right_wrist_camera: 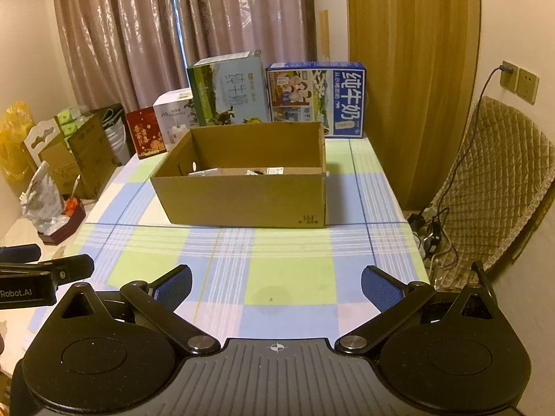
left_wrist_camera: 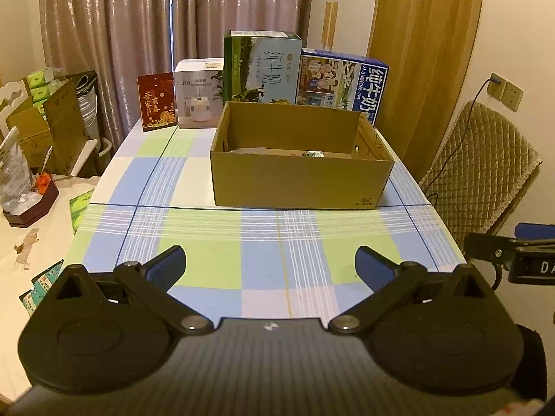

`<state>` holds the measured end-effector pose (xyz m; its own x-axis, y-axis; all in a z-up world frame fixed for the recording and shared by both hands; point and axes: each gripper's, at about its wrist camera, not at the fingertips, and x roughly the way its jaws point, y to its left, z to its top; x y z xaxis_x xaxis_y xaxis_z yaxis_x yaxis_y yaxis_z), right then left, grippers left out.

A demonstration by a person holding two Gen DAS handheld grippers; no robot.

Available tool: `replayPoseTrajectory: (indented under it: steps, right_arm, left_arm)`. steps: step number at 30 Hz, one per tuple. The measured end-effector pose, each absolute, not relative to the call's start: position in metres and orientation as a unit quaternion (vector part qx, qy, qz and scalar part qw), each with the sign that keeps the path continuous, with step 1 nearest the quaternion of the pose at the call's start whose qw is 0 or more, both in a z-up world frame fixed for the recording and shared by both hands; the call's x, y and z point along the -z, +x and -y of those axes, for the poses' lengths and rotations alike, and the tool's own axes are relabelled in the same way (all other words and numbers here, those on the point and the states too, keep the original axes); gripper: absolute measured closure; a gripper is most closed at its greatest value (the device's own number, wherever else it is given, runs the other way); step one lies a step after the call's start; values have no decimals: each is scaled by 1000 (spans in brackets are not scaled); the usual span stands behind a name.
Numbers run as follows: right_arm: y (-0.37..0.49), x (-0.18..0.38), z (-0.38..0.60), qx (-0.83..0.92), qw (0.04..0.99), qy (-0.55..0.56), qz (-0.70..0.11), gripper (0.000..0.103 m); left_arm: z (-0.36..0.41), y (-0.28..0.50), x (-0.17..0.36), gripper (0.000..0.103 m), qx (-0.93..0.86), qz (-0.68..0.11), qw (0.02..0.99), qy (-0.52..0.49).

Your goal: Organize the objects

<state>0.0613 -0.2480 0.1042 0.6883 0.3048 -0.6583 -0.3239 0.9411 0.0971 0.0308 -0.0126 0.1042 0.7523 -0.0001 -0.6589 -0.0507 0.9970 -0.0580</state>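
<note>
With small items already lying in the open cardboard box (left_wrist_camera: 298,180) and the checked tabletop (left_wrist_camera: 208,242) before it bare, the task is judged nearly complete, both left tongs (left_wrist_camera: 270,267) and right tongs (right_wrist_camera: 275,286) being held wide open and empty.

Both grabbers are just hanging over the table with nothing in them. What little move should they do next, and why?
Probably ease one hand-held gripper, say the right one, forward toward the cardboard box. Both the right and the left hand-held gripper are open and empty, the checkered tablecloth beneath them is bare, and only the box shows small items inside.
</note>
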Motion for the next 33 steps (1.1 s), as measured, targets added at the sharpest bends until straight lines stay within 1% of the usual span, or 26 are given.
replayPoseTrajectory:
  steps: [33]
  right_arm:
    - [59,-98,243,-171,918,-13,-356,2]
  left_arm:
    - [13,31,-98,1,-7,-356,934,-40]
